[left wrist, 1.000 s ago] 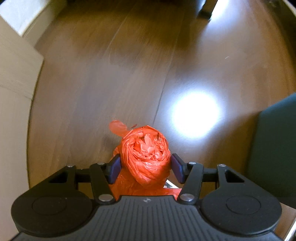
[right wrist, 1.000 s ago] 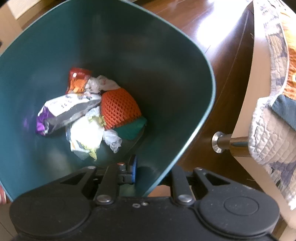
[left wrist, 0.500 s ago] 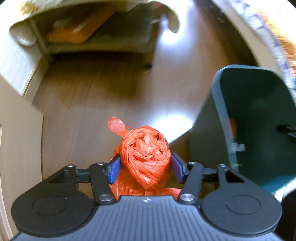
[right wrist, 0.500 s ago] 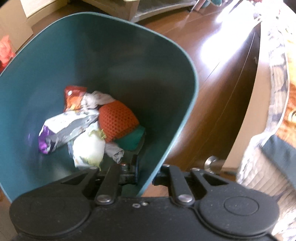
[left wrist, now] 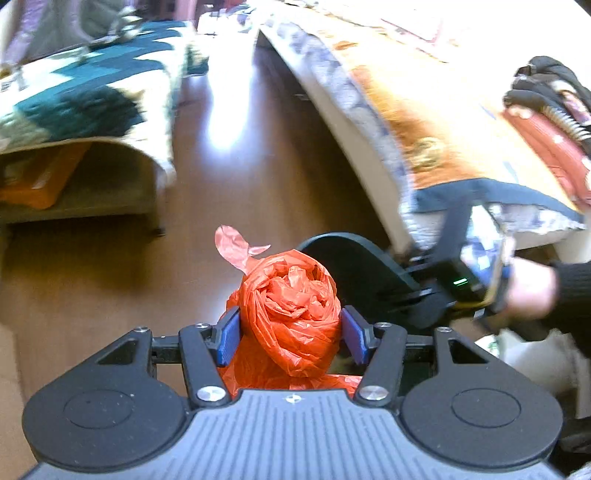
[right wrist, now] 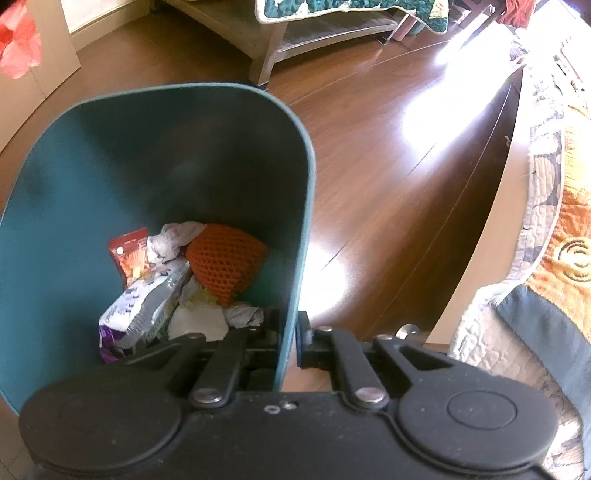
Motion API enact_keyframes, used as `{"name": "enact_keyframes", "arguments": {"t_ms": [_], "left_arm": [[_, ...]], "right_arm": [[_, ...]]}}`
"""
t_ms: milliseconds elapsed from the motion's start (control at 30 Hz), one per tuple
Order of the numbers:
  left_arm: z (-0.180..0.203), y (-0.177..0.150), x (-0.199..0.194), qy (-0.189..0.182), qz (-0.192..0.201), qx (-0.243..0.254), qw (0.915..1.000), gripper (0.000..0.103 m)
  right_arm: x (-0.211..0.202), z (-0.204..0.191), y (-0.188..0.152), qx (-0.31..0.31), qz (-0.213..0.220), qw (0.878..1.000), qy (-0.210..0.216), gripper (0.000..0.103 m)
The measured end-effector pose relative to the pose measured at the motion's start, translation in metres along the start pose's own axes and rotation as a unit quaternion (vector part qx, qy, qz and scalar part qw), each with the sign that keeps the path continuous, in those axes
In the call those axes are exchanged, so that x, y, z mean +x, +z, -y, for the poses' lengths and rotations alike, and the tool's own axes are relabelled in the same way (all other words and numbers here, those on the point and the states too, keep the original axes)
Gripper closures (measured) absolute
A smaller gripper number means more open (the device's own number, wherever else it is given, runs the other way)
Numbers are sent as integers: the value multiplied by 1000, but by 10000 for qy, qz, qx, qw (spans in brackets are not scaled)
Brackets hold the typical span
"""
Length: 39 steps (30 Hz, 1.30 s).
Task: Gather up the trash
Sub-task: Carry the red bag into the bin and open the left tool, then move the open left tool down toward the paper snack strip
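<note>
My left gripper (left wrist: 290, 334) is shut on a roll of orange-red plastic bags (left wrist: 291, 317), held above the wooden floor. My right gripper (right wrist: 290, 332) is shut on the near wall of a teal trash bin (right wrist: 110, 155), one finger inside and one outside. The bin holds several pieces of trash: an orange foam net (right wrist: 225, 262), a red snack packet (right wrist: 129, 254), a purple-and-white wrapper (right wrist: 144, 310) and crumpled paper (right wrist: 199, 321). The right gripper's body (left wrist: 369, 277) shows in the left wrist view, behind the roll. The orange bag (right wrist: 16, 44) shows at the top left of the right wrist view.
A bed with an orange patterned quilt (left wrist: 424, 122) (right wrist: 561, 221) runs along the right. A low bench under a teal-and-white blanket (left wrist: 74, 96) (right wrist: 332, 11) stands at the back. Glossy wooden floor (right wrist: 388, 166) lies between them. A pale cabinet panel (right wrist: 44, 74) is at the left.
My left gripper has swung up and to the right with the bag roll, from floor view to bed and right gripper. The bin has tilted more upright in my right gripper.
</note>
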<state>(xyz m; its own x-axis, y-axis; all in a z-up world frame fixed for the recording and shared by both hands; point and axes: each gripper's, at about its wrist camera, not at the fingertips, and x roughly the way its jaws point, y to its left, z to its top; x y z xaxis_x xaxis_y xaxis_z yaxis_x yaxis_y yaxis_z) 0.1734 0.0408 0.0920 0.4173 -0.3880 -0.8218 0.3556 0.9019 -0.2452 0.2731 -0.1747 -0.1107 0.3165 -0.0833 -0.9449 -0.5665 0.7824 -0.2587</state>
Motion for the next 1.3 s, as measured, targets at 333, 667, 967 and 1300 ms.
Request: {"name": "enact_keyframes", "arguments": {"t_ms": [333, 667, 967, 1300], "left_arm": [[29, -16, 96, 52, -729, 150, 9972, 46], [33, -29, 157, 405, -1068, 113, 9934, 46], [39, -30, 159, 269, -1073, 61, 9938, 30], [26, -40, 111, 105, -935, 31, 9956, 29]], "right_arm": [[0, -1, 10, 15, 74, 10000, -16, 98], [0, 1, 6, 150, 117, 9998, -21, 98], [0, 0, 3, 101, 130, 9999, -1, 98], [4, 2, 6, 117, 9, 9999, 15, 96]]}}
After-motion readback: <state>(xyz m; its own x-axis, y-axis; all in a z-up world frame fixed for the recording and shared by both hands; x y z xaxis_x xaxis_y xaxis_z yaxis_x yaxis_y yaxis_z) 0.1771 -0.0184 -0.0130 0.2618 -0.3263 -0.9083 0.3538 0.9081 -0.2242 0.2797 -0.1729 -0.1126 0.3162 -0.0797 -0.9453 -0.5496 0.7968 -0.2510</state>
